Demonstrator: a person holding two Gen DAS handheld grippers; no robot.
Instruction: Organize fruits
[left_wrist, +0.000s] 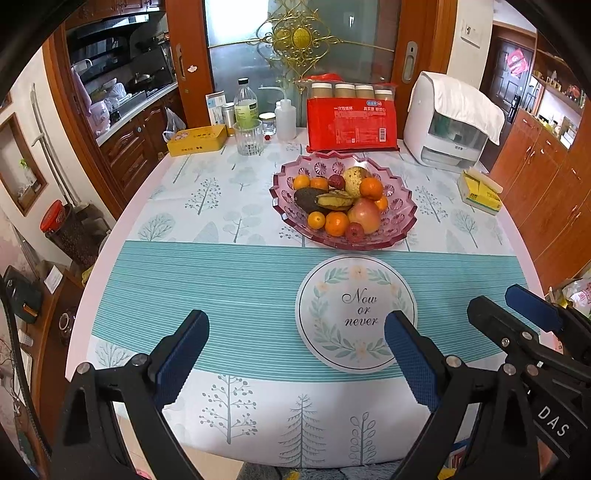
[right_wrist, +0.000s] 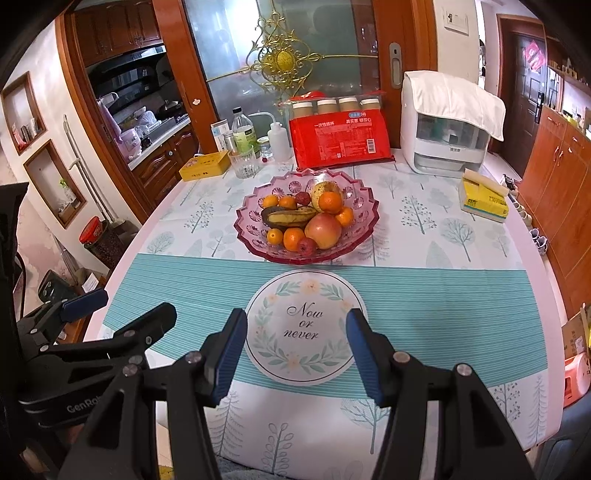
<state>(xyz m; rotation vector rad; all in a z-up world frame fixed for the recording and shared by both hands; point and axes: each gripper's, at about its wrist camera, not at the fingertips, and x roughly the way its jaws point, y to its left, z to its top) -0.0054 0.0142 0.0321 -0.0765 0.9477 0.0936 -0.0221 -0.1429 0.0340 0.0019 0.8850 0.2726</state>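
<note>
fruit bowl: straight ahead, well beyond both grippers; centred on R
banana: long axis left-right
L gripper: wide, empty
R gripper: part-open, empty; nearer

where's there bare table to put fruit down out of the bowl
Free: the teal striped band between the fruit bowl and the near edge, either side of the round "Now or never" mat; also the tree-print cloth left of the bowl. Crowded: the far edge, with yellow tin, glass, bottles and red pack.
</note>
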